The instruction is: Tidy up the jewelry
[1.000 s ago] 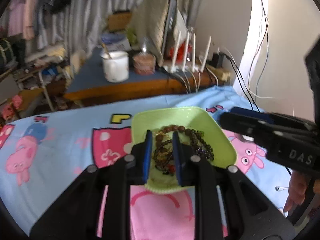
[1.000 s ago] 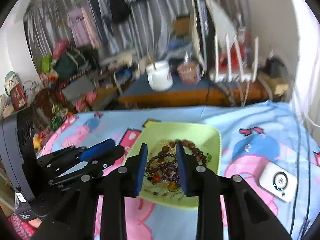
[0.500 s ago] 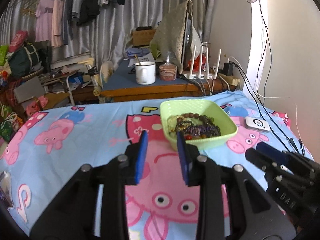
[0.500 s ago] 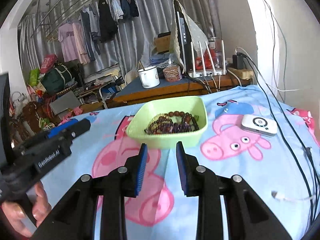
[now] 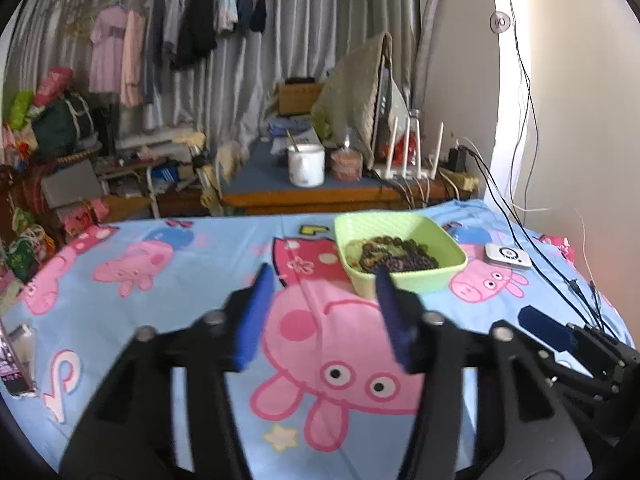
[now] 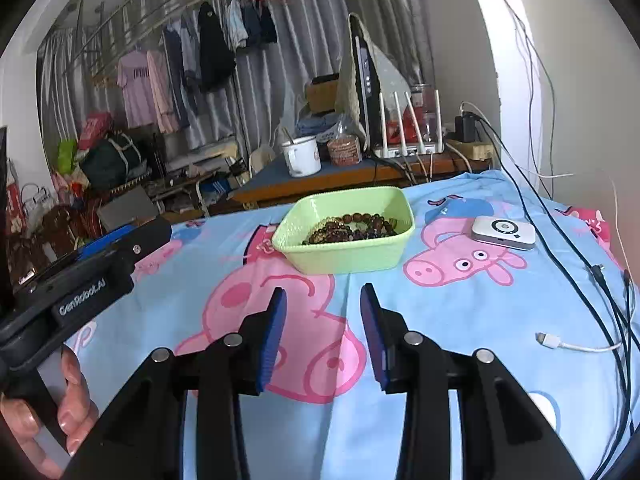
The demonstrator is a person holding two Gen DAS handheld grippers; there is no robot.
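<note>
A light green basket (image 5: 416,280) stands on the blue cartoon-pig sheet and holds a heap of brown and dark bead bracelets (image 5: 394,255). It also shows in the right wrist view (image 6: 352,258), with the beads (image 6: 352,229) inside. My left gripper (image 5: 324,280) is open and empty, just short of the basket and to its left. My right gripper (image 6: 323,298) is open and empty, a short way in front of the basket. Each gripper shows at the edge of the other's view.
A white flat device (image 6: 503,234) lies right of the basket. Black cables and a white USB plug (image 6: 550,340) trail over the sheet's right side. A phone (image 5: 16,356) lies at the left edge. A cluttered desk with a white mug (image 6: 301,156) stands behind.
Both grippers have drawn back from over the basket toward the near side of the sheet. Their jaws stand wider apart than before. The beads stay in the basket.
</note>
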